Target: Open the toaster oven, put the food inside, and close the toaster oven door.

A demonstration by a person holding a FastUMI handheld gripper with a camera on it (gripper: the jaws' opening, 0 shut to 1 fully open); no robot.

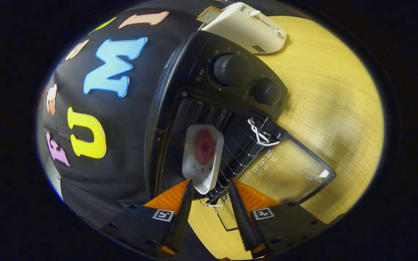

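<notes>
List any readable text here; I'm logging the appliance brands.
Toaster brand mark: blurred, unreadable.
Toaster oven dial markings: too small to read.
Oven door print: too small to read.
Food tray, its near end between the open gripper's fingers: tiny marks, unreadable.

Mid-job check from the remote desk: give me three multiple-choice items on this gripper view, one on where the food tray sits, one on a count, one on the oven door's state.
1. Where is the white tray with the food?
A. On the wire rack inside the toaster oven
B. On the wooden table
C. On top of the pop-up toaster

2. How many knobs are on the oven's panel?
A. One
B. Two
C. Four

3. What state is the glass door in?
A. Shut
B. Open, folded down
C. Removed

Key: 1 A, the tray rests on the rack, just ahead of the gripper, whose jaws stand apart; 2 B, two round knobs show; 3 B, the door lies lowered over the table.
</notes>
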